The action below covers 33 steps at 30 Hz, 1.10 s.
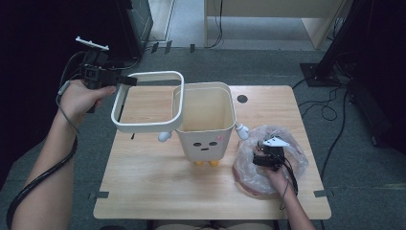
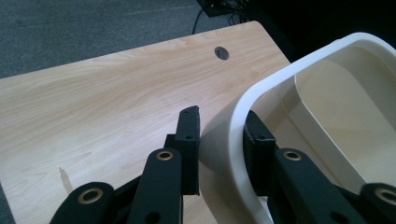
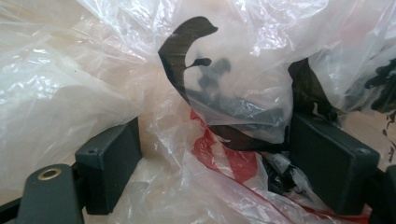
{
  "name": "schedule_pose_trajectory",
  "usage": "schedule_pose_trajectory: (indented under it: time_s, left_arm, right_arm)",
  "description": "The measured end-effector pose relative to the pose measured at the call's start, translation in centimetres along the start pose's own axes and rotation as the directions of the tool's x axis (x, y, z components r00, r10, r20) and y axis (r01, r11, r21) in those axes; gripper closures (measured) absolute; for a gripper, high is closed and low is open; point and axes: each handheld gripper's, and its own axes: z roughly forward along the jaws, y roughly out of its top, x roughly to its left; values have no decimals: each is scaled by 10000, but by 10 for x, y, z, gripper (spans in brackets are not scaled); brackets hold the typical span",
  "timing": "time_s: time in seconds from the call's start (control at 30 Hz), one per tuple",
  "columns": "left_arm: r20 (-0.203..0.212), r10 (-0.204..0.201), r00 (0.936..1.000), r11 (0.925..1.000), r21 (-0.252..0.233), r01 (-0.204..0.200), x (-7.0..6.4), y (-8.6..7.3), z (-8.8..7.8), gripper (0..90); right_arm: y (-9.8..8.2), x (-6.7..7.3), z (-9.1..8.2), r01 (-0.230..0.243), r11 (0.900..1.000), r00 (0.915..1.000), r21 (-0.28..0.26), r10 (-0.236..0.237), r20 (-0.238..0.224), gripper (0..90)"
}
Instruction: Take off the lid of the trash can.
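A: Where was the ring frame (image 1: 143, 103)?
B: Raised beside the bin (image 1: 205, 120), left hand-held gripper (image 1: 125, 80) clenched on its stiff, light rim.
A: The right hand-held gripper (image 1: 268, 155)?
B: Jaws apart amid the soft, slippery bag (image 1: 253, 172) on the table (image 1: 143, 182).

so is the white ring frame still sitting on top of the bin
No, the left gripper holds the ring frame lifted off to the side of the bin.

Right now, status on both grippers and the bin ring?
Left gripper shut on ring, lifted beside bin. Right gripper open, bag between its fingers. Nothing in the way.
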Motion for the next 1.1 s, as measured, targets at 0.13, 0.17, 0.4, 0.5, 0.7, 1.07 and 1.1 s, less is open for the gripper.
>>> schedule_pose_trajectory:
  time_s: [0.13, 0.17, 0.4, 0.5, 0.7, 1.07, 1.1]
  left_arm:
    - [46, -162, 9999, 9999, 44, 161, 6, -4, -3, 730]
    - [96, -257, 9996, 9997, 5, 257, 10, -6, -5, 730]
    - [-35, -329, 9995, 9995, 40, 329, 18, -12, -8, 730]
    - [-78, -263, 9996, 9996, 41, 264, 21, -15, -10, 729]
    - [-179, -369, 9992, 9993, 51, 370, 29, -22, -10, 728]
    - [-374, -560, 9977, 9984, 17, 561, 46, -35, -8, 728]
    - [-409, -569, 9975, 9984, 25, 571, 48, -36, -7, 728]
  right_arm:
    - [0, 0, 0, 8, 10000, 10000, -2, -8, -2, 175]
    - [0, 0, 0, 5, 10000, 10000, -3, -5, -1, 175]
    - [0, 0, 0, 1, 10000, 10000, 0, -1, 1, 175]
    - [0, 0, 0, 0, 10000, 10000, 1, 0, 1, 175]
    - [0, 0, 0, 6, 10000, 10000, -2, -6, -1, 175]
    - [0, 0, 0, 7, 10000, 10000, -2, -7, -2, 175]
    - [0, 0, 0, 0, 10000, 10000, 1, 0, 2, 175]
